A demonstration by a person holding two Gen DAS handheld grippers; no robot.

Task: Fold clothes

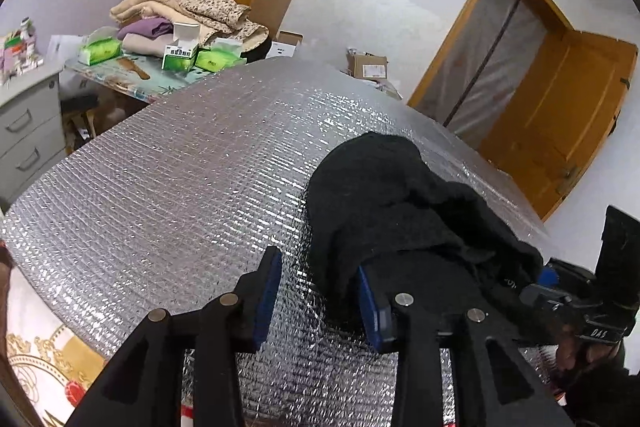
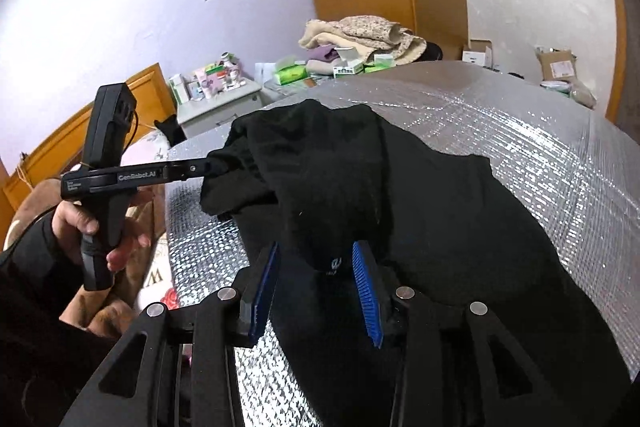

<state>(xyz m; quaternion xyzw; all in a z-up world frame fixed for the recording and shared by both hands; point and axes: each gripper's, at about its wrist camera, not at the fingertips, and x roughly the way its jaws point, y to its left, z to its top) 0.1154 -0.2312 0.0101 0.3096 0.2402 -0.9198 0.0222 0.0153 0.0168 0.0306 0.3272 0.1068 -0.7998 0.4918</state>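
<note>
- Black knit garment point(image 2: 420, 207): lies crumpled in a loose heap on the silver quilted foil mat point(image 1: 180, 167), toward the mat's near right part as my left-hand camera sees it. Not flat; folds bunch up along its length.
- My left tool point(image 1: 318, 261): blue pads stand wide apart with bare foil between them. It has hold of nothing. The garment's near edge lies against the outside of the right-side finger.
- From the right-hand camera, the left tool's tip sits at the far left edge of the garment; my left hand point(image 2: 80, 223) wraps its black handle.
- My right tool point(image 2: 315, 247): pads well apart, with a band of the black cloth lying between them. The cloth looks slack on the mat, not pinched.
- Beyond the mat: a pile of folded beige and floral blankets point(image 1: 180, 11), green tissue packs point(image 1: 100, 51), a grey drawer cabinet point(image 1: 24, 131).
</note>
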